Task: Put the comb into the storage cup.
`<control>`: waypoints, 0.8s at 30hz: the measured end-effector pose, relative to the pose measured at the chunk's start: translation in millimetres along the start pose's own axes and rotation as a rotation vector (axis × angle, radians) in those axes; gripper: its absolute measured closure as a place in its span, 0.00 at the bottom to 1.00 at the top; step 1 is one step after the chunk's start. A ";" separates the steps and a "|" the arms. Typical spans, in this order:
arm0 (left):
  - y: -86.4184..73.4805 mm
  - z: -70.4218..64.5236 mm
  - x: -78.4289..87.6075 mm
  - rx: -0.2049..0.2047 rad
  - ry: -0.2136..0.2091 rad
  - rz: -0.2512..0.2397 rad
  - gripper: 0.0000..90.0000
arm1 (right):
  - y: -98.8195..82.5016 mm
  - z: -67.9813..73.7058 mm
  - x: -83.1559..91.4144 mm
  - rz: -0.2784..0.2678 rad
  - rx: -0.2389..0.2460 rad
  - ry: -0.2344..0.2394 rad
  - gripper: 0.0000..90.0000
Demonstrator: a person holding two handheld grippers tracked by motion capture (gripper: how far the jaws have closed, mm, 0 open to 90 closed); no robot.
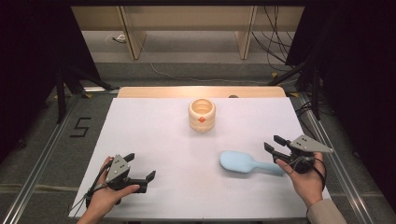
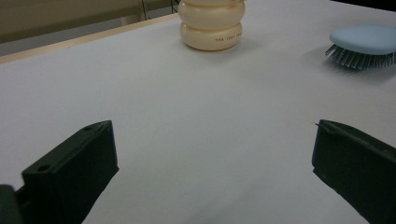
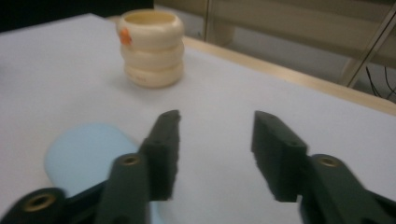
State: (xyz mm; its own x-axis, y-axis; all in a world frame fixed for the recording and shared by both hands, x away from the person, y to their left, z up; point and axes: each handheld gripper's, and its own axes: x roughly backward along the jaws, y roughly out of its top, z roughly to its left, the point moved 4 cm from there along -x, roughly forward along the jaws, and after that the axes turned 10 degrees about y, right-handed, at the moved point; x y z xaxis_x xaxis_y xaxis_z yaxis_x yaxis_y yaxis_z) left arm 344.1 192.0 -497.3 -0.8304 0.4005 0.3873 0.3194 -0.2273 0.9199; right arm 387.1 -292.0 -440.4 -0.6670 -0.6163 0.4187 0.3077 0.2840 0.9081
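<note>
Two grippers, jaws apart, empty: left gripper (image 1: 140, 168), right gripper (image 1: 274, 143). White table (image 1: 163, 140); cream ribbed pot (image 1: 201, 114) near far edge; blue hairbrush (image 1: 250, 164) beside right gripper. Grey floor (image 1: 42, 140), wooden shelving (image 1: 187, 23) behind

A white worktop (image 1: 154, 140) with a pale wooden strip along its far edge carries two things. A cream ribbed pot (image 1: 201, 114), open-topped with an orange mark, stands upright near the far middle. A light-blue hairbrush (image 1: 250, 164) lies bristles-down toward the near right, well apart from it.
</note>
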 end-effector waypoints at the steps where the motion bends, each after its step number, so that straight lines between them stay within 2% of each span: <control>1: -0.1 0.1 -0.1 0.001 0.000 0.001 0.00 | 0.8 -2.7 -2.4 0.034 0.007 -0.005 0.73; 2: -0.1 0.1 -0.1 0.001 0.000 0.001 0.00 | 1.4 -5.2 -4.9 0.072 0.014 -0.007 0.78; 3: -0.2 0.2 -0.1 0.002 0.000 0.001 0.00 | 1.4 -5.2 -4.9 0.072 0.014 -0.007 0.78; 4: -0.3 0.4 -0.2 0.003 0.001 0.001 0.00 | 2.0 -9.6 -10.6 0.149 0.025 -0.014 0.87; 8: -0.4 0.6 -0.3 0.005 -0.001 0.002 0.00 | -0.7 -15.4 -21.7 0.290 0.057 -0.026 0.98; 10: -0.6 0.7 -0.6 0.007 -0.002 0.002 0.00 | -4.1 -17.1 -25.9 0.361 0.066 -0.023 1.00; 11: -0.6 0.7 -0.6 0.007 -0.002 0.002 0.00 | -4.1 -17.1 -25.9 0.361 0.066 -0.023 1.00; 12: -0.7 0.8 -0.6 0.008 -0.001 0.003 0.00 | -8.0 -18.1 -29.9 0.426 0.070 -0.011 1.00; 15: -0.7 0.8 -0.8 0.009 -0.001 0.003 0.00 | -14.3 -18.8 -35.1 0.523 0.078 0.008 1.00; 16: -0.7 0.7 -0.9 0.010 -0.001 0.003 0.00 | -16.1 -19.0 -36.4 0.550 0.078 0.011 1.00; 17: -0.7 0.7 -0.9 0.010 -0.001 0.003 0.00 | -16.1 -19.0 -36.4 0.550 0.078 0.011 1.00; 18: -0.8 0.6 -1.1 0.010 -0.002 0.003 0.00 | -19.9 -19.4 -38.9 0.599 0.076 0.017 1.00; 20: -1.0 0.6 -1.3 0.011 -0.003 0.005 0.00 | -23.1 -19.6 -40.9 0.637 0.083 0.028 1.00; 24: -1.3 1.1 -1.4 0.013 -0.001 0.007 0.00 | -27.0 -18.3 -42.8 0.674 0.078 0.036 1.00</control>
State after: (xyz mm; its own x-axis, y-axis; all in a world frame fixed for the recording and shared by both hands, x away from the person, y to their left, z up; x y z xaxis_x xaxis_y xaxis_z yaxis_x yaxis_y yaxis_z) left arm 345.3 192.7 -499.0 -0.8276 0.4000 0.3938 0.3309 -0.2190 0.9179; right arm 419.8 -286.7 -482.9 -0.3228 -0.3096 0.8944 0.5973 0.6664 0.4463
